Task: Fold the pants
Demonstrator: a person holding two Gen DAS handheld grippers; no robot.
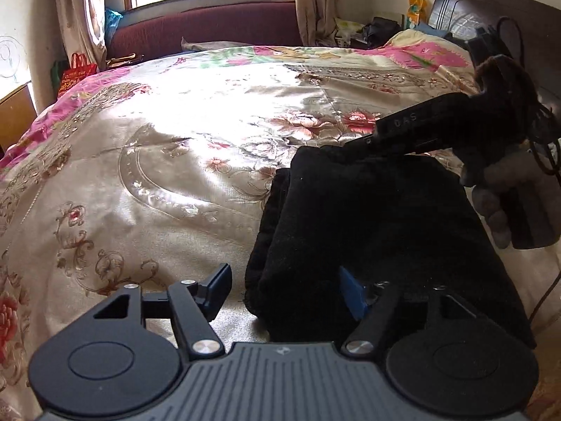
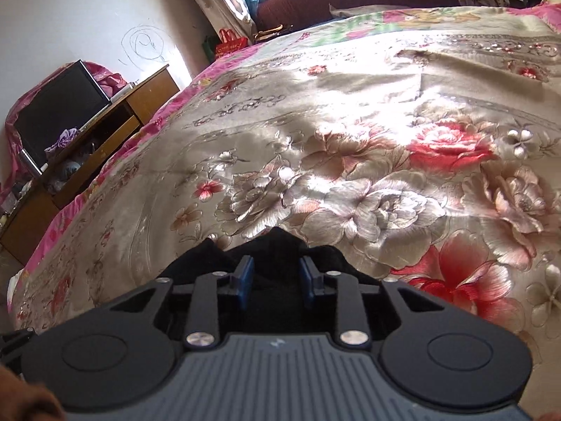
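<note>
The black pants [image 1: 368, 224] lie folded in a thick stack on the floral bedspread [image 1: 168, 147], at the right of the left wrist view. My left gripper [image 1: 285, 291] is open at the near edge of the stack; its right finger lies over the fabric, its left finger on the bedspread. My right gripper [image 1: 385, 133] reaches in from the right, held by a gloved hand, its tip at the far edge of the stack. In the right wrist view, my right gripper [image 2: 277, 277] has its blue pads partly closed around a bunch of the black pants [image 2: 277, 245].
The bed is covered by the shiny floral bedspread [image 2: 350, 140]. A maroon sofa [image 1: 210, 28] stands under the window beyond it. A dark headboard [image 1: 491, 10] is at the far right. A wooden cabinet [image 2: 105, 133] with a black monitor [image 2: 59, 108] stands left of the bed.
</note>
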